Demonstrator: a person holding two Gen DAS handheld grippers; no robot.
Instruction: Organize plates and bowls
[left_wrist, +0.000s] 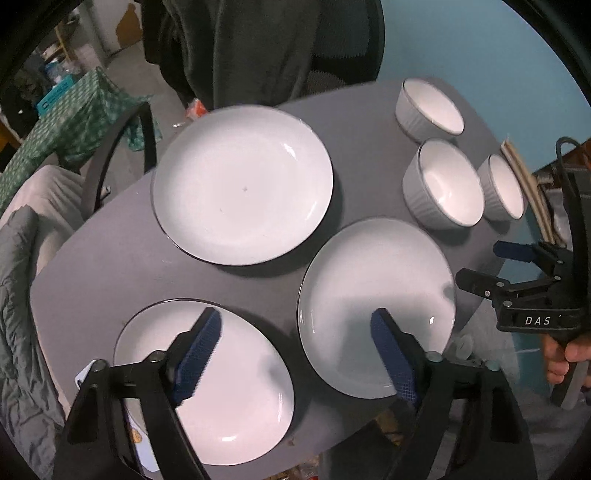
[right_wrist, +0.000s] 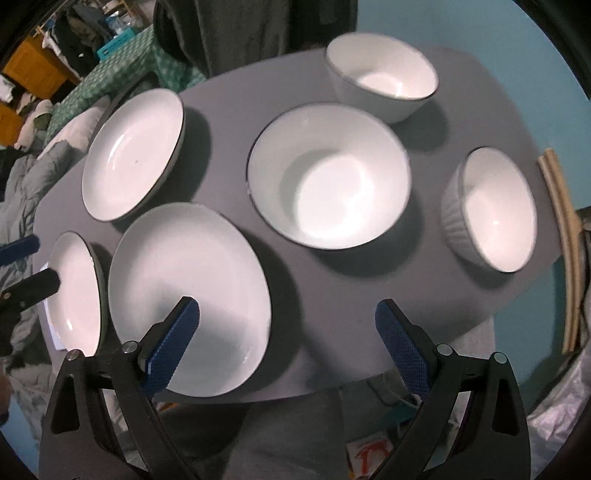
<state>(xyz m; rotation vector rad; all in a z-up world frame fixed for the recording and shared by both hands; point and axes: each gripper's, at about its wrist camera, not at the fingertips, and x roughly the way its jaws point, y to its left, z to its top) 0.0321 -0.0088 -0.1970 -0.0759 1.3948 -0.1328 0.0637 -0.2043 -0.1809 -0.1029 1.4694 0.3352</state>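
Nothing is stacked yet: three white plates and three white ribbed bowls lie singly on the grey table (left_wrist: 110, 258), so the task stands at its opening step, by my judgement the choice of a first piece. Plates occupy the left half: the far plate (left_wrist: 242, 184), the near-left plate (left_wrist: 236, 391) and the near-right plate (left_wrist: 369, 295), each apart from its neighbours. Bowls occupy the right half: the far bowl (right_wrist: 384, 74), the middle bowl (right_wrist: 328, 177) and the right bowl (right_wrist: 491, 210), also set apart. The left gripper (left_wrist: 295, 354) hangs above the near edge, pointed forward and down, one blue pad (left_wrist: 199, 354) over the near-left plate and the other over the near-right plate; its jaws are spread wide and carry nothing. The right gripper (right_wrist: 288, 347) hangs likewise over the near edge between the near-right plate and the bowls, jaws released and empty; in the left wrist view it appears at the right margin, held by a hand (left_wrist: 561, 354). The next move likely calls for lowering one gripper to a plate rim or bowl wall, one finger inside and one outside, before closing. Glazed rims may slip; a firm, square grip is advisable.
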